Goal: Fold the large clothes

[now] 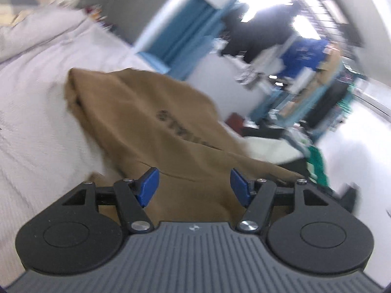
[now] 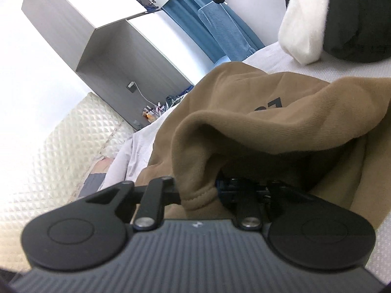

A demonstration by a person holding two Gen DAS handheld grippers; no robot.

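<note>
one brown sweatshirt (image 1: 151, 122) on white bed (image 1: 36, 127), left fingers (image 1: 194, 186) apart, right fingers (image 2: 220, 188) pinching its hem

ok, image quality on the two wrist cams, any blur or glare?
Left wrist: heavy motion blur over the brown sweatshirt and room, window blown out; only the left gripper is sharp. Right wrist: mostly sharp, wall overexposed, sweatshirt hem covers and shadows the right gripper.

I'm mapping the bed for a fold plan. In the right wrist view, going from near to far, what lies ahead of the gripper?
right gripper under a draped fold, then the brown garment, then bare white bedsheet, then the blue towel against the far wall.
</note>
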